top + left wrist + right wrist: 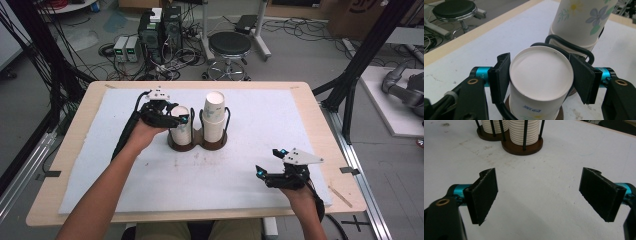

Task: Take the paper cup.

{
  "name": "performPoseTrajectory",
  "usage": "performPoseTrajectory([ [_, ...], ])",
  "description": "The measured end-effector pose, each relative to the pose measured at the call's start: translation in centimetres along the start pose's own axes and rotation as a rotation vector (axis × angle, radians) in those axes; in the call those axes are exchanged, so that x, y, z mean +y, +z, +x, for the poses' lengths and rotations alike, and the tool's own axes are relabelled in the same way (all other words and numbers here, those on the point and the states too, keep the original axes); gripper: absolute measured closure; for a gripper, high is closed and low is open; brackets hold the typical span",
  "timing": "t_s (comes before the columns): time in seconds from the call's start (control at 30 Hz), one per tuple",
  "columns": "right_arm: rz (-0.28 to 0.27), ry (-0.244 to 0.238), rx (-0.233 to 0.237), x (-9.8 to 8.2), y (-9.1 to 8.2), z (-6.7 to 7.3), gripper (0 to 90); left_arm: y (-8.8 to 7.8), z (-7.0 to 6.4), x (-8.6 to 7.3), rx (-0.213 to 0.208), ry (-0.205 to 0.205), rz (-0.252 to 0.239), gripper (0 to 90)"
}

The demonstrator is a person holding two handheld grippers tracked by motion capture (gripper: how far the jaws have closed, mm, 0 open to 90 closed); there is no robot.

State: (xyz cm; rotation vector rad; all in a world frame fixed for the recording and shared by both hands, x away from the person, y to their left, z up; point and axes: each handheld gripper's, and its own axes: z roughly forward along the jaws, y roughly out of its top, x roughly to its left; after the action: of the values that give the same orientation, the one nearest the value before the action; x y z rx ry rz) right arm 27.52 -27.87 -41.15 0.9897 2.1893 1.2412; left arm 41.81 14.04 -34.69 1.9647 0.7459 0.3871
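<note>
A dark wooden cup holder [197, 145] with black wire uprights stands in the middle of the white mat. Its left slot holds a stack of upside-down white paper cups [182, 129], and its right slot holds a taller stack [214, 116] with a flower print. My left gripper [178, 115] is at the top of the left stack. In the left gripper view its pads [500, 77] press both sides of the top cup [540, 72], whose flat bottom faces the camera. My right gripper [268, 163] rests near the mat's front right, wide open [539, 195] with nothing between its jaws.
The white mat [260, 115] covers a wooden table [75, 130]. Beyond the far edge stand a black stool [229, 45], computer boxes [160, 30] and loose cables on the floor. Black frame posts [365, 55] rise at both sides.
</note>
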Motion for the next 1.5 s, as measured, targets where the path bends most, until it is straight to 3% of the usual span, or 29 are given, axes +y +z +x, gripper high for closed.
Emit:
performPoseTrajectory([
  [0.3, 0.004, 0.000, 0.004, 0.0, 0.1, 0.0, 15.8, -1.6, 0.3, 1.1, -0.003, -0.020, -0.068, 37.1],
  [0.5, 0.009, 0.005, 0.009, -0.1, 0.2, 0.0, 15.8, -3.6, 0.9, 1.6, -0.027, -0.076, -0.175, 37.3],
  [0.53, 0.009, 0.004, 0.010, -0.1, 0.2, 0.0, 15.8, -3.6, 0.9, 1.6, -0.027, -0.076, -0.175, 37.3],
  [0.57, 0.010, 0.006, 0.010, -0.1, 0.2, 0.0, 15.8, -4.2, 1.0, 1.8, -0.033, -0.088, -0.214, 37.3],
  [0.73, 0.007, -0.003, 0.009, -0.1, 0.4, 0.0, 15.8, -5.5, 1.0, 2.0, -0.045, -0.105, -0.281, 37.4],
  [1.07, 0.010, 0.003, 0.013, 0.0, 0.5, 0.1, 15.8, -8.4, 0.6, 2.0, -0.086, -0.109, -0.349, 37.5],
  [1.5, -0.019, 0.006, 0.039, 0.8, 1.0, 0.2, 15.8, -11.1, -1.1, 1.1, -0.141, -0.069, -0.353, 37.6],
])
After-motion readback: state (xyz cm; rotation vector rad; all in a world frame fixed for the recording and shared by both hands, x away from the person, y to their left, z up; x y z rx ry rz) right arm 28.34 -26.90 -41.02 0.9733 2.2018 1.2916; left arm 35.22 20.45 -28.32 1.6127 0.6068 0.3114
